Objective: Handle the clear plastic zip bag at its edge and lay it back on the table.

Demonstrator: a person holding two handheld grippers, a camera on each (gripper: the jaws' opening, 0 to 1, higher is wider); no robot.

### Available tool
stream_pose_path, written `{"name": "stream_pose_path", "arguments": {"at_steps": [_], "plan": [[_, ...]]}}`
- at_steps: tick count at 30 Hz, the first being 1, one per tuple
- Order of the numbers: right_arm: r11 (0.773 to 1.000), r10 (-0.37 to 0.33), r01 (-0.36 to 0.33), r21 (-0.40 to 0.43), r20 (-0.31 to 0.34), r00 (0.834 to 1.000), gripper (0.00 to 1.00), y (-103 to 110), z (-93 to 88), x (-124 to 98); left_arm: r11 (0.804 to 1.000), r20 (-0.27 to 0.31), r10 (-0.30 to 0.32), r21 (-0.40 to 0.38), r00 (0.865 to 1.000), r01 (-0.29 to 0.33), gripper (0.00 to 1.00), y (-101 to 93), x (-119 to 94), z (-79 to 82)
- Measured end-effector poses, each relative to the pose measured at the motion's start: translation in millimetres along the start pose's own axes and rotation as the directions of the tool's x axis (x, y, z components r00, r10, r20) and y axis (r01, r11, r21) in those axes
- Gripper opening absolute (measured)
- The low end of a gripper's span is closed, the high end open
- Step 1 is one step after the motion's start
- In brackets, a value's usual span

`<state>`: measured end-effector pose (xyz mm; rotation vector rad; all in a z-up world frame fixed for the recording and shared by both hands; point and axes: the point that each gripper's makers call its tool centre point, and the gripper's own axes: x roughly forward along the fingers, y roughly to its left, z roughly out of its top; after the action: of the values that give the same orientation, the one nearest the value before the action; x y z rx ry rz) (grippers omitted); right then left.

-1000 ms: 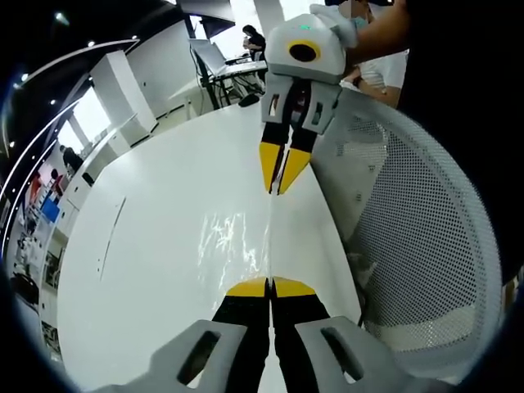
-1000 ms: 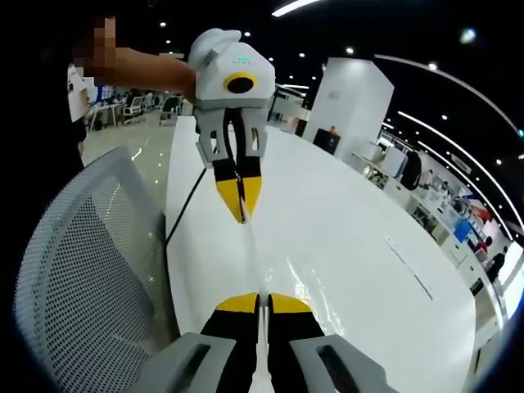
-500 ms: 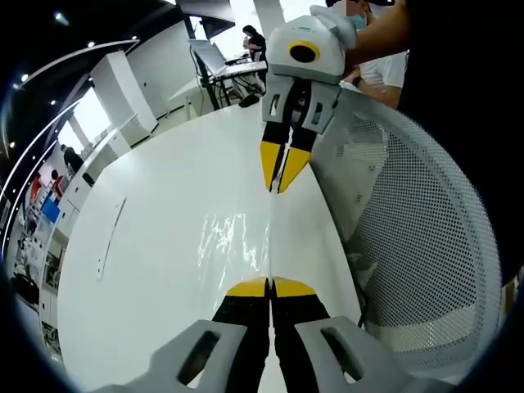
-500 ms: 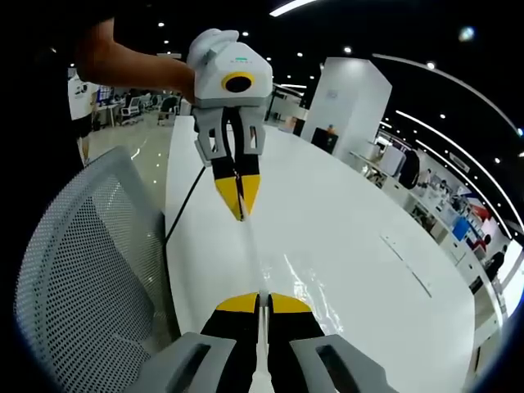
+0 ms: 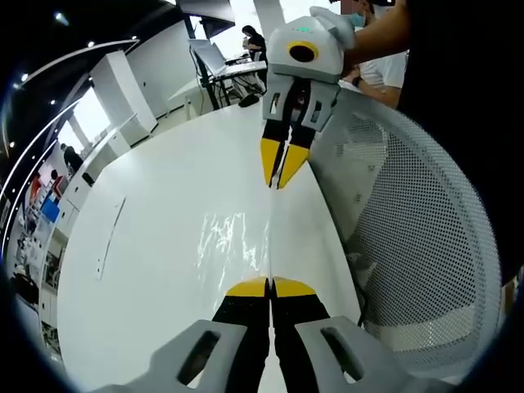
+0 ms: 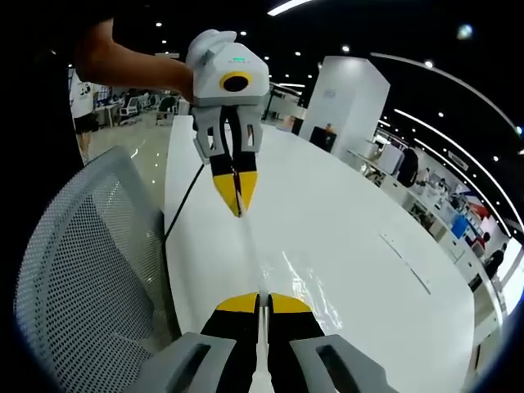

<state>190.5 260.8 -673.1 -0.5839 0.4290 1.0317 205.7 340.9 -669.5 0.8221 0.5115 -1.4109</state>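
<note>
The clear plastic zip bag (image 5: 233, 241) is stretched between my two grippers above the white table (image 5: 147, 246). I see it nearly edge on, with glints on its film (image 6: 286, 274). My left gripper (image 5: 270, 286) is shut on one end of the bag's edge. My right gripper (image 5: 278, 182) faces it from the top of the left gripper view, shut on the other end. In the right gripper view, the right gripper (image 6: 260, 301) is shut on the bag at the bottom, and the left gripper (image 6: 236, 211) pinches the far end.
A grey mesh chair (image 5: 426, 246) stands against the table's edge, also seen as the mesh chair (image 6: 82, 270) in the right gripper view. A person's arm (image 6: 131, 70) holds the left gripper. A dark slot line (image 5: 110, 237) marks the tabletop. Office desks and people are far behind.
Both grippers stay shut on the bag. The facing gripper sits a touch higher in each view, so the bag's span looks slightly longer.
</note>
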Motion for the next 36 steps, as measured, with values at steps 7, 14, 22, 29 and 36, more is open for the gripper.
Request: {"name": "stream_pose_path", "arguments": {"at_steps": [7, 14, 22, 29, 36], "plan": [[1.0, -0.001, 0.001, 0.002, -0.001, 1.0, 0.0, 0.0, -1.3, -0.8, 1.0, -0.002, -0.002, 0.0, 1.0, 0.002, 0.0, -1.2, -0.3, 0.2], [1.0, -0.003, 0.003, 0.005, -0.001, 1.0, 0.0, 0.4, -2.4, -1.2, 1.0, -0.007, -0.005, -0.002, 1.0, 0.005, 0.0, -2.9, -0.8, -0.8], [1.0, 0.0, 0.001, 0.003, -0.005, 1.0, 0.0, 0.3, -4.3, -2.5, 1.0, -0.005, -0.006, -0.007, 1.0, 0.006, 0.0, -2.9, -1.4, -1.3], [1.0, -0.002, 0.003, 0.005, -0.007, 1.0, 0.0, -0.3, -5.0, -3.2, 1.0, -0.005, -0.005, -0.005, 1.0, 0.005, 0.0, -1.7, -1.7, -1.5], [1.0, -0.005, 0.005, 0.007, -0.007, 1.0, 0.0, -0.5, -5.6, -3.7, 1.0, -0.006, -0.003, -0.005, 1.0, 0.003, 0.0, -0.7, -1.7, -3.2]]}}
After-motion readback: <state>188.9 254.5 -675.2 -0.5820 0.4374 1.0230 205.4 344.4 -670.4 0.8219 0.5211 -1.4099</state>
